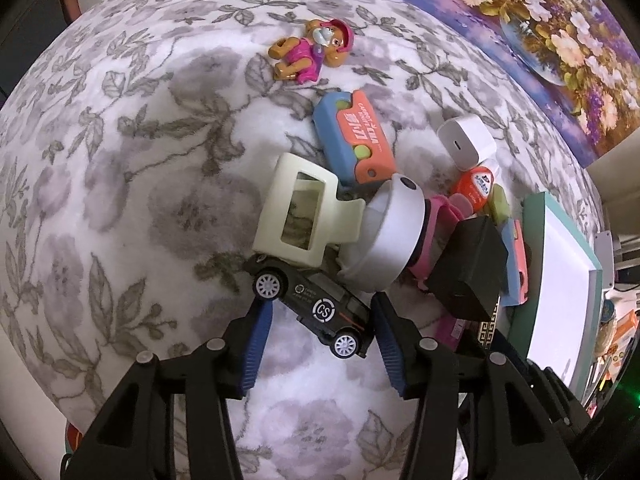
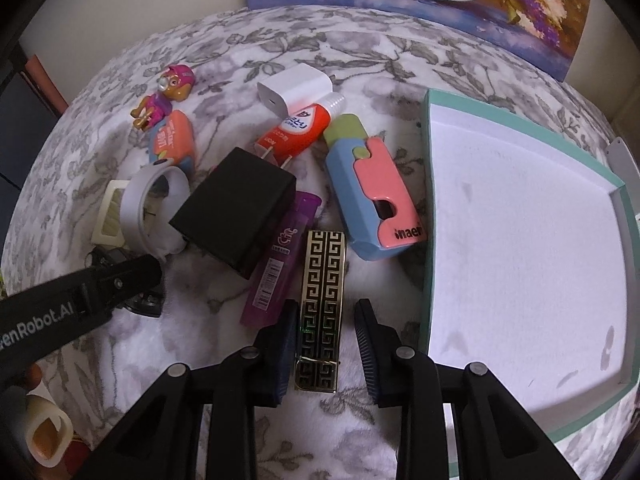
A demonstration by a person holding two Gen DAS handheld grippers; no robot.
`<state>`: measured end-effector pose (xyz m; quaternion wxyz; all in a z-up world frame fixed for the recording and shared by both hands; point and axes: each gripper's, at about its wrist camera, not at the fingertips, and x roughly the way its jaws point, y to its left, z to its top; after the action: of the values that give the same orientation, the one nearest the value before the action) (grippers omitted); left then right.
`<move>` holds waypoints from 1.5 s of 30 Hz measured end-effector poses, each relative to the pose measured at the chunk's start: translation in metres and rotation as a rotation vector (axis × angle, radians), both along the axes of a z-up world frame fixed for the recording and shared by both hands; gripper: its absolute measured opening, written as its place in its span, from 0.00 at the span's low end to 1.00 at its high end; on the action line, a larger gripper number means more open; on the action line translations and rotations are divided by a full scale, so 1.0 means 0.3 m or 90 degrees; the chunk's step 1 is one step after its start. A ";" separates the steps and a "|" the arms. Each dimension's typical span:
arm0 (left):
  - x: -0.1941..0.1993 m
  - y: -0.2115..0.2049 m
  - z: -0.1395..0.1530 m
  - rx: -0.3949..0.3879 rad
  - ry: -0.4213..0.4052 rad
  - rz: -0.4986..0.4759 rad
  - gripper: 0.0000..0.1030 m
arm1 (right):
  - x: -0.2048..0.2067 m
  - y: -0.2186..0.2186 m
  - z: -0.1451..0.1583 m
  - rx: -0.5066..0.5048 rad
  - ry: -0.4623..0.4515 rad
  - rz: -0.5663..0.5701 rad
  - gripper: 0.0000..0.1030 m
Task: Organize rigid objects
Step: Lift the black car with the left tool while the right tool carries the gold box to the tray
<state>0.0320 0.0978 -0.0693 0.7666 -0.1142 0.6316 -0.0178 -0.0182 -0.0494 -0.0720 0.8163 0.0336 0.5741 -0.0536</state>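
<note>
Altogether two blue-and-coral cases (image 2: pixel 374 196) (image 2: pixel 173 140), one toy car (image 1: pixel 316 307), one tray (image 2: pixel 520 240).

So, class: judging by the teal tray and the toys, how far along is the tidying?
Barely begun. Done: nothing lies in the white-lined teal tray. In hand: open left gripper straddles the black toy car; open right gripper straddles the gold-patterned black bar. Everything else waits.

Left claw (image 2: pixel 132 280) hides most of the toy car (image 2: pixel 148 302).
</note>
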 end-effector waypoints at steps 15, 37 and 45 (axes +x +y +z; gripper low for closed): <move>-0.047 -0.038 0.027 -0.011 -0.005 -0.032 0.37 | -0.001 -0.004 0.004 0.007 -0.011 0.005 0.26; -0.163 -0.084 0.300 0.000 -0.147 -0.070 0.37 | -0.100 -0.160 0.193 0.156 -0.142 -0.090 0.22; -0.098 -0.346 0.398 -0.020 -0.166 -0.153 0.37 | -0.108 -0.343 0.251 0.098 -0.179 -0.204 0.22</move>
<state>0.0027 -0.0061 0.0500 0.8323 -0.0469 0.5358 -0.1337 -0.0506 -0.1524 0.0032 0.8645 0.1938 0.4441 -0.1334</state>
